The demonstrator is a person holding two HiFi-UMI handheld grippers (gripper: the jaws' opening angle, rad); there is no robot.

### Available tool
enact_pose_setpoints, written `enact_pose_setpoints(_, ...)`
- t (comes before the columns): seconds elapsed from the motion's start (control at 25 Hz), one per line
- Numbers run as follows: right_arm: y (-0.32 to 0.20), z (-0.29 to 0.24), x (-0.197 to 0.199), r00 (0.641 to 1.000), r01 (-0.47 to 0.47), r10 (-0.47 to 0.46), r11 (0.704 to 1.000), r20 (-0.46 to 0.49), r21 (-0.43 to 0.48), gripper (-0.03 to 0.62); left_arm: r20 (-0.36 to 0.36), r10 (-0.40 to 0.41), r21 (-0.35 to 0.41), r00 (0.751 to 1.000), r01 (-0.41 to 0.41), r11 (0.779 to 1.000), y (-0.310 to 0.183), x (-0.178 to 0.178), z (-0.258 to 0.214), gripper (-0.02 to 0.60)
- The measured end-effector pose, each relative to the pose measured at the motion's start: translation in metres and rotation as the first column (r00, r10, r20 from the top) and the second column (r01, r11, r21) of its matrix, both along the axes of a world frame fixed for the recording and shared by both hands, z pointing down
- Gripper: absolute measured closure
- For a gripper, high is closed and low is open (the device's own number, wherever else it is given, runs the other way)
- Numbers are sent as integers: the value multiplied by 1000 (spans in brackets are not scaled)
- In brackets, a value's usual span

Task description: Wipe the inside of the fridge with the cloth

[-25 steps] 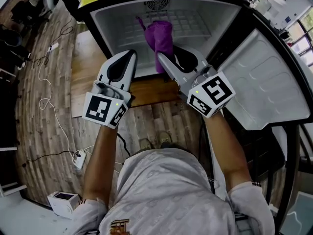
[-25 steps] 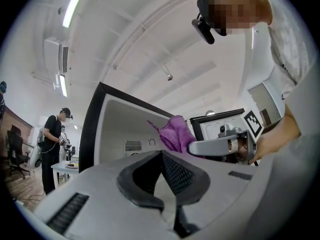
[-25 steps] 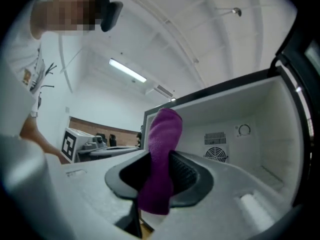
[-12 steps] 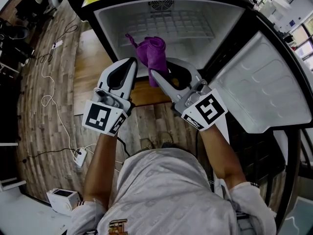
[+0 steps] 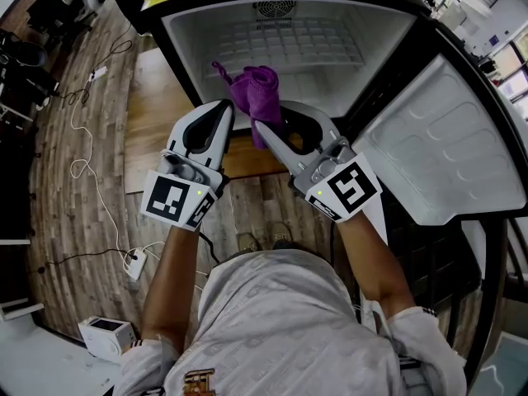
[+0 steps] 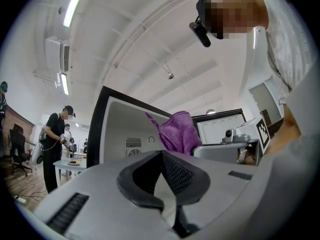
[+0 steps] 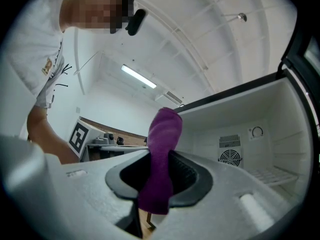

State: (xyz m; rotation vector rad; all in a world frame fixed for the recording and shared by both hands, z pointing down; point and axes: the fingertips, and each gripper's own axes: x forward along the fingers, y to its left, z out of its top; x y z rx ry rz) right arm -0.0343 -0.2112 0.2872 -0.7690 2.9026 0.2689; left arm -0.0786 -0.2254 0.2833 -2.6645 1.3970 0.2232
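The fridge (image 5: 375, 31) stands open in front of me, white inside, with a wire shelf (image 5: 307, 40) and a round fan vent (image 5: 271, 8) on its back wall. My right gripper (image 5: 266, 127) is shut on the purple cloth (image 5: 256, 89), which bunches up past the jaws at the fridge's front opening. In the right gripper view the cloth (image 7: 162, 154) hangs out between the jaws of the right gripper (image 7: 160, 158). My left gripper (image 5: 221, 112) is shut and empty, just left of the cloth (image 6: 177, 133), at the fridge's front edge.
The fridge door (image 5: 437, 147) swings open to the right. A wooden board (image 5: 153, 97) lies under the fridge on the plank floor. Cables (image 5: 78, 172), a power strip and a small white box (image 5: 106, 337) lie on the left. A person (image 6: 52, 144) stands far off.
The right gripper has carried the cloth left and a little back toward the fridge's front edge. Over the last half second almost nothing moved. The left gripper stayed put.
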Motion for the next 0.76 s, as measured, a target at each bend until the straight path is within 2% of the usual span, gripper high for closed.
enact_pose_setpoints(0.76, 4, -1, 2, 1000, -10, 10, 1000, 7, 7, 488, -7, 10, 6, 1000, -10, 1000, 0, 4, -1, 581)
